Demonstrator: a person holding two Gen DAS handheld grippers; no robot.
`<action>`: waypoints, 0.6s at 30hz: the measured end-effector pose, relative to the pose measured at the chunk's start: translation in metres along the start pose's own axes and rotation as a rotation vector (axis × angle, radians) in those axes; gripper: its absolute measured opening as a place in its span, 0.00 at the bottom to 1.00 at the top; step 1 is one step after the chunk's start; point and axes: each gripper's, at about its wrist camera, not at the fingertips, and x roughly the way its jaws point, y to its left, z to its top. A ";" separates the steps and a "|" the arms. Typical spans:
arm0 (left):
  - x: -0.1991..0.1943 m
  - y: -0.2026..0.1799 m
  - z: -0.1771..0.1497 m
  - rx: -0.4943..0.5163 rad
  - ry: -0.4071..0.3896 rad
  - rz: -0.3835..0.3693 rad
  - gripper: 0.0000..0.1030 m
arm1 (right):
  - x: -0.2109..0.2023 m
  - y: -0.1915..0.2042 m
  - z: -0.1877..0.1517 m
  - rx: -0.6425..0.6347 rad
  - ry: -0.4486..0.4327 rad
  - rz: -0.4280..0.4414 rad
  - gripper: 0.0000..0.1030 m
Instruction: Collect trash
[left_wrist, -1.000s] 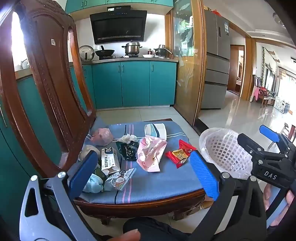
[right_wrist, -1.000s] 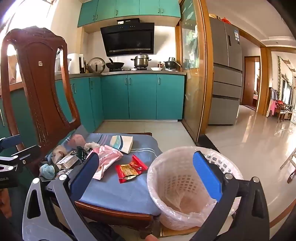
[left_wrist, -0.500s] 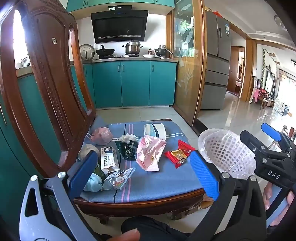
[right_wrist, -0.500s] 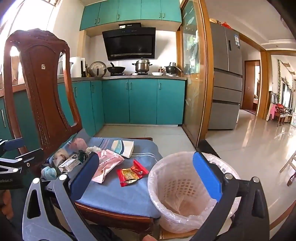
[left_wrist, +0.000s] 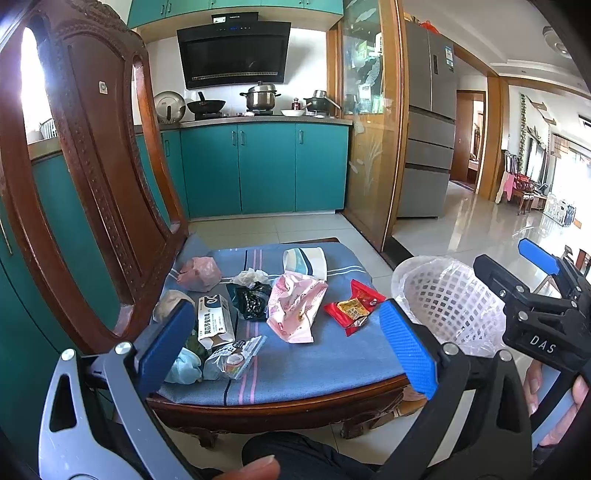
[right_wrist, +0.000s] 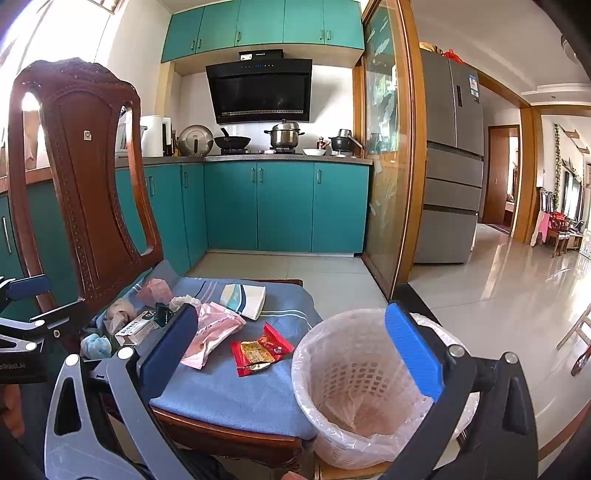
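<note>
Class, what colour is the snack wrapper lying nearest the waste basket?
Red wrapper with a yellow panel; clearest in the right wrist view.

- On the chair cushion (left_wrist: 295, 365), scattered trash: wrapper (left_wrist: 352, 308) nearest the right edge, bag (left_wrist: 295, 306) to its left, pouch (left_wrist: 253, 299) and box (left_wrist: 212, 321) further left.
- Behind the bag, a folded pack (left_wrist: 304, 260); by the chair back (left_wrist: 92, 155), a crumpled wad (left_wrist: 199, 269).
- At the cushion's front left, a packet (left_wrist: 236, 356) beside a balled cloth (left_wrist: 184, 369).
- Right of the chair, on the floor, the basket (right_wrist: 354, 373), just beside the cushion.
- Behind everything, cabinets (right_wrist: 284, 206) under the counter (right_wrist: 258, 158); fridge (right_wrist: 450, 158) to their right.
</note>
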 end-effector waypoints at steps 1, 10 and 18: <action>0.000 0.000 0.000 0.000 0.001 0.000 0.97 | 0.000 0.000 0.000 0.000 0.000 0.000 0.97; 0.003 -0.003 -0.002 0.001 0.011 0.000 0.97 | 0.001 0.000 0.000 -0.004 0.000 0.008 0.97; 0.003 -0.003 -0.002 0.002 0.014 0.000 0.97 | 0.001 0.000 0.000 -0.003 0.000 0.009 0.97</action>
